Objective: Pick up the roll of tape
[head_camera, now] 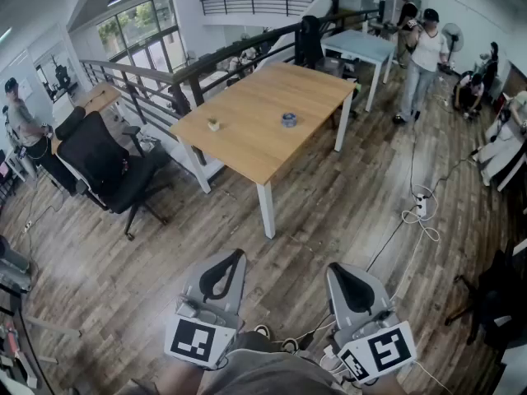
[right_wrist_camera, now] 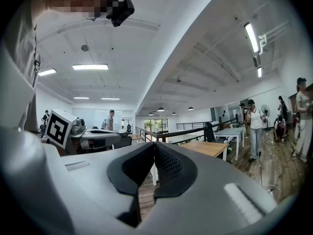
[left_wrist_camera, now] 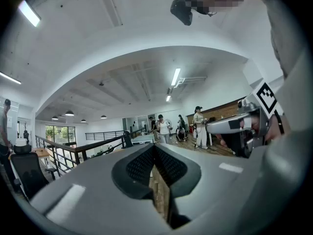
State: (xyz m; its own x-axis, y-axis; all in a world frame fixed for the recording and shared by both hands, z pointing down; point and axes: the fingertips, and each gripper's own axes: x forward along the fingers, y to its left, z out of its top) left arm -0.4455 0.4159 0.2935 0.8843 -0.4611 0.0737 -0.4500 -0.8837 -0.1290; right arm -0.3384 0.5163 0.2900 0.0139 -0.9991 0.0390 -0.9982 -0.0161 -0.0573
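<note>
Standing well apart from table (head_camera: 263, 97); roll of tape (head_camera: 289, 119) out of reach, so left gripper (head_camera: 233, 260) and right gripper (head_camera: 339, 271) held low, jaws together, empty.

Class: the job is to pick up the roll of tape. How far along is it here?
Done: nothing; the roll of tape lies untouched on the wooden table. In hand: nothing; the left gripper and right gripper are shut, empty, well short of it. Left: approach, open, grasp, lift.
</note>
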